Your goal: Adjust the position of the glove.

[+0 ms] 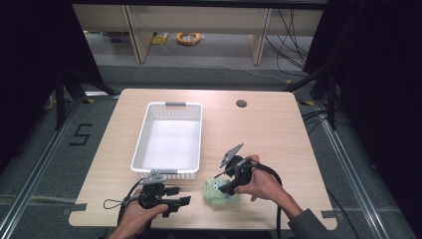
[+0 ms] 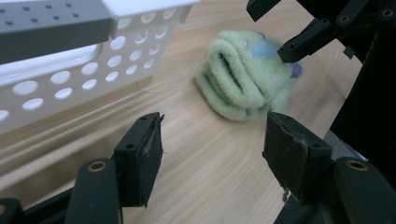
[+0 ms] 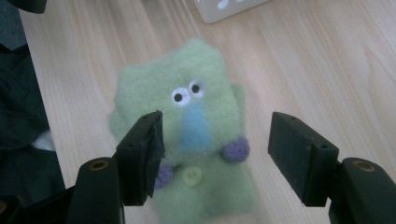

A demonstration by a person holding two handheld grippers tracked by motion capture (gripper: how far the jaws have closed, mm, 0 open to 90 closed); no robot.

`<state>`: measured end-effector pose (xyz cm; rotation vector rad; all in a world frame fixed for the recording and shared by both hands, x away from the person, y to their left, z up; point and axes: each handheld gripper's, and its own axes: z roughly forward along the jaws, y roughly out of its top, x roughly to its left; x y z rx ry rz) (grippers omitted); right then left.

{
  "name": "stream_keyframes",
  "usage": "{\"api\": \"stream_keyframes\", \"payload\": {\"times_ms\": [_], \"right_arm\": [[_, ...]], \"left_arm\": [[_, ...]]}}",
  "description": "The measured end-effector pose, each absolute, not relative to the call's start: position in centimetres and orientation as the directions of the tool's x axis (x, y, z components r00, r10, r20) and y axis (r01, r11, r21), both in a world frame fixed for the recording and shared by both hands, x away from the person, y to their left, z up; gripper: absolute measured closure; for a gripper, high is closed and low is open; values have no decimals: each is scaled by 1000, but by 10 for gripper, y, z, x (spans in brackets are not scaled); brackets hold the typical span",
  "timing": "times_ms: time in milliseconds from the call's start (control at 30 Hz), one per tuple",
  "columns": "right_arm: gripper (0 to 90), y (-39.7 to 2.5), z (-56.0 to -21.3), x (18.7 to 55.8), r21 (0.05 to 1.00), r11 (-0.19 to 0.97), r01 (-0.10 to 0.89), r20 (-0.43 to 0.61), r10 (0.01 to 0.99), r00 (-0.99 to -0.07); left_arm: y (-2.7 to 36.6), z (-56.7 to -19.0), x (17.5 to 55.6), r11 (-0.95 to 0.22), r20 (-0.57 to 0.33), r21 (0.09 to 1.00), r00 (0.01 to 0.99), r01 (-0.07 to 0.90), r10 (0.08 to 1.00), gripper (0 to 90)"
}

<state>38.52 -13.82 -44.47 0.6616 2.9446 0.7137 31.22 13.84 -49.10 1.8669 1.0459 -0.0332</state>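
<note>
Green fleece toy [image 1: 221, 193] lies at the near edge, right under the right gripper [image 1: 222, 187], jaws spread wide, nothing gripped.

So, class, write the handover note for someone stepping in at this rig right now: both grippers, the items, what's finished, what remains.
Left gripper: open, holding nothing, low over the near table edge, in front of the basket.
Right gripper: open, jaws either side of the fuzzy green folded cloth toy with stitched eyes and a blue nose, not closed on it.
Toy: lying on the light wooden table, just outside the near right corner of the white perforated plastic basket.
Done: nothing gripped yet.
Left: probably close on the toy and lift it; the basket looks the likely destination.
</note>
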Motion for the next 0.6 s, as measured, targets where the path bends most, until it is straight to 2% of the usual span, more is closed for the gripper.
{"api": "stream_keyframes", "payload": {"times_ms": [300,600], "right_arm": [[387,-167,-449,381,441,693,570,117,585,-802],[408,-176,-461,377,431,649,626,147,634,-759]], "left_arm": [[113,-493,325,-160,-493,679,606,717,624,324],[92,-496,338,-171,-497,665,602,727,626,310]]}}
